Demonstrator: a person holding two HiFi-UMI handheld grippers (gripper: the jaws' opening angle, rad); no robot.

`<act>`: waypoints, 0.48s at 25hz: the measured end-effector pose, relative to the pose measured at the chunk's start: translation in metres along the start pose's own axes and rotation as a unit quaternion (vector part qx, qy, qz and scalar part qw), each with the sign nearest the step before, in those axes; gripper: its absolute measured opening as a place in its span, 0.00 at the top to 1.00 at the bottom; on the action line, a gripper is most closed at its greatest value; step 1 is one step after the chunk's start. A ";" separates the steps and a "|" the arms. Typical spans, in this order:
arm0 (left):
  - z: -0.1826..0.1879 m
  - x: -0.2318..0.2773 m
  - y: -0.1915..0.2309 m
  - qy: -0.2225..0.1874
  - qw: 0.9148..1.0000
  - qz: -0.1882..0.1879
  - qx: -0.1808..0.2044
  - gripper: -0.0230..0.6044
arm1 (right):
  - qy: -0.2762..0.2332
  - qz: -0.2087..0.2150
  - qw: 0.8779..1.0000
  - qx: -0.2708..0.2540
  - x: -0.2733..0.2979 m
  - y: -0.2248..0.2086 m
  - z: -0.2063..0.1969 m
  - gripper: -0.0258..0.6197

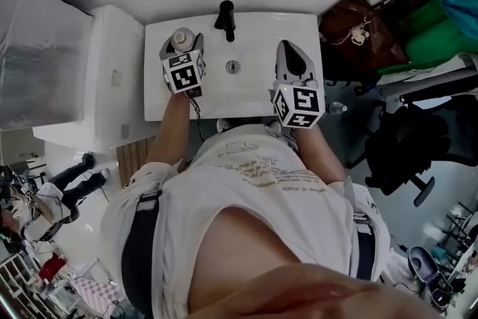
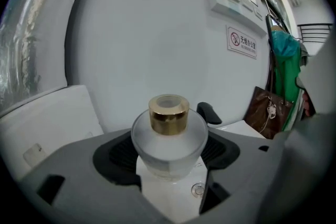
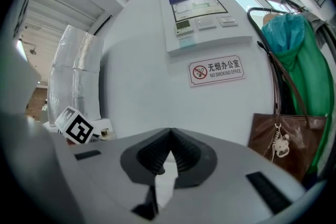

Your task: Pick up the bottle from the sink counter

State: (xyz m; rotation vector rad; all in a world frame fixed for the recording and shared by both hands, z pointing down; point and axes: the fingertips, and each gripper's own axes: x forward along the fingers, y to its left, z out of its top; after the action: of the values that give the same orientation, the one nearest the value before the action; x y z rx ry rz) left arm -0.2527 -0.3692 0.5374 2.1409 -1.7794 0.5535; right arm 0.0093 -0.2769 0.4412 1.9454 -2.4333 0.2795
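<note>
The bottle point(image 1: 183, 36) is frosted glass with a gold collar point(image 2: 168, 113). It stands upright between the jaws of my left gripper point(image 1: 183, 48) at the back left corner of the white sink point(image 1: 254, 97). In the left gripper view the jaws press on both sides of the bottle's round shoulder point(image 2: 168, 141), with the left gripper point(image 2: 169, 160) shut on it. Whether the bottle's base still touches the counter I cannot tell. My right gripper point(image 1: 288, 50) hovers over the sink's right side. Its jaws meet with nothing between them, as the right gripper point(image 3: 169, 136) view shows.
A black faucet point(image 1: 225, 19) rises at the sink's back middle, right of the bottle, with the drain point(image 1: 233, 66) in front of it. A white cabinet point(image 1: 97, 86) adjoins the sink on the left. A brown bag point(image 1: 358, 33) hangs right, above an office chair point(image 1: 403, 146).
</note>
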 end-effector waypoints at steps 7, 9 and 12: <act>0.017 -0.015 -0.075 -0.009 0.997 -0.061 0.044 0.40 | -0.004 -0.017 1.000 0.000 -0.008 -0.020 0.002 0.92; 0.022 -0.021 -0.097 -0.014 0.995 -0.082 0.047 0.40 | -0.003 -0.025 1.000 0.000 -0.011 -0.025 0.001 0.92; 0.029 -0.029 -0.128 -0.020 0.991 -0.113 0.063 0.40 | -0.002 -0.034 0.999 0.000 -0.015 -0.031 0.000 0.92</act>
State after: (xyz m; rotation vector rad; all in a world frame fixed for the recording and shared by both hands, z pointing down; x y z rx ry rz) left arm -0.1286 -0.3334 0.5000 2.4135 -1.5291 0.5819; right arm 0.0429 -0.2693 0.4431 2.0258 -2.3637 0.2735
